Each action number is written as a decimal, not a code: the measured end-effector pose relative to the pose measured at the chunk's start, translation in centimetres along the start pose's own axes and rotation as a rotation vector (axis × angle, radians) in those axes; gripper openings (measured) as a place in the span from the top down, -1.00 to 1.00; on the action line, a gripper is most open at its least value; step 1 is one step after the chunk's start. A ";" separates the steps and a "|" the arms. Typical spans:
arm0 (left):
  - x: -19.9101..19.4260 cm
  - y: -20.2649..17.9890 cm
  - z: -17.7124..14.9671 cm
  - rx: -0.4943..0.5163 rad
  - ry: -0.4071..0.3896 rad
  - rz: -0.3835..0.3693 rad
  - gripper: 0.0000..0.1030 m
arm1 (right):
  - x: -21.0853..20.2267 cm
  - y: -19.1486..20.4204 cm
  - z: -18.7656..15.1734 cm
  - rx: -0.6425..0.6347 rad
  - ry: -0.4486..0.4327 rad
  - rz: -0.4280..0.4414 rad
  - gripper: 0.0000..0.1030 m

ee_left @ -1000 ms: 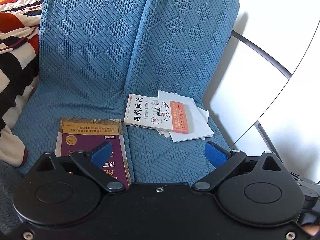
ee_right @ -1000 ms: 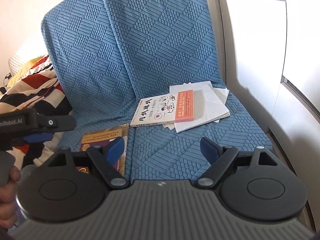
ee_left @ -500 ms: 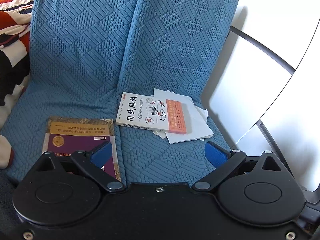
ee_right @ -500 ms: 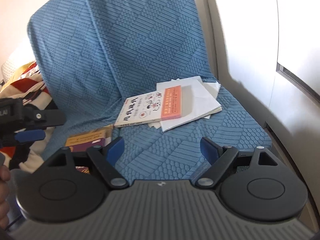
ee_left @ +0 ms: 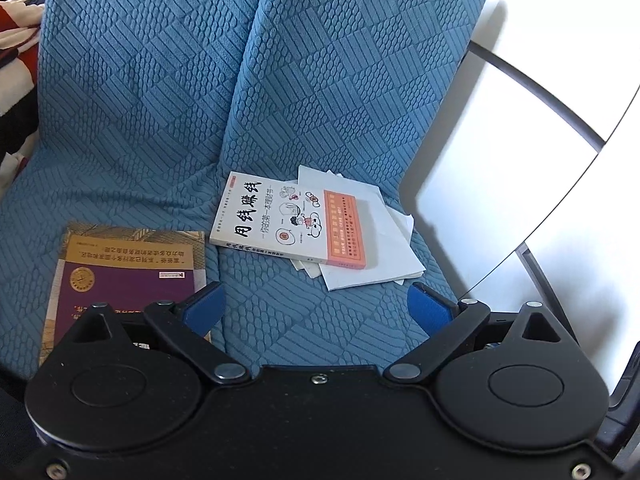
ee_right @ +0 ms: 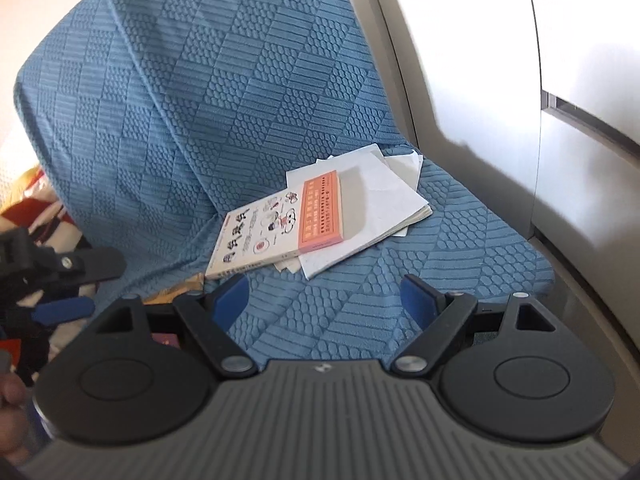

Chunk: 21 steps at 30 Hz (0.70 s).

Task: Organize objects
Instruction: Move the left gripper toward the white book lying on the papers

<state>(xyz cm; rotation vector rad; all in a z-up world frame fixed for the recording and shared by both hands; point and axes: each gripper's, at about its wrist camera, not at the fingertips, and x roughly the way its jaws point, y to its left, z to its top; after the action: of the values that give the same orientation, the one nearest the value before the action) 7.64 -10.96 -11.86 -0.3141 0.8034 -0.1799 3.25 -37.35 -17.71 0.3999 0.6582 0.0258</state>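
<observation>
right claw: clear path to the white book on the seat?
Probably yes. The right claw is open and empty, the white book lies ahead on loose papers, and only bare blue seat cover lies between.

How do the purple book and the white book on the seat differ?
Cover: the purple book is purple with a gold border; the white book is white with black characters, cartoons and an orange band.
Support: the purple book lies straight on the blue seat cover; the white book rests on loose white papers.
View: the left claw partly hides the purple book; the white book shows whole.
Both lie flat, closed.
</observation>
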 end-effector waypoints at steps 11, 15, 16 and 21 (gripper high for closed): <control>3.9 0.1 1.1 -0.048 0.021 0.003 -0.79 | 3.2 -2.0 1.1 0.137 -0.013 0.054 -0.64; 5.4 0.0 1.5 -0.062 0.028 0.002 -0.76 | 4.7 -2.6 1.3 0.182 -0.018 0.076 -0.64; 5.8 -0.1 1.6 -0.070 0.032 0.007 -0.75 | 5.1 -2.7 1.3 0.192 -0.020 0.093 -0.63; 7.7 0.2 2.2 -0.126 0.042 -0.001 -0.74 | 7.4 -2.5 1.6 0.186 -0.014 0.118 -0.63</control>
<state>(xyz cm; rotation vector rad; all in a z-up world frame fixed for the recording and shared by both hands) 14.54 -12.47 -15.69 -0.4309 0.8578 -0.1373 9.81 -39.18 -21.82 0.6169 0.6245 0.0739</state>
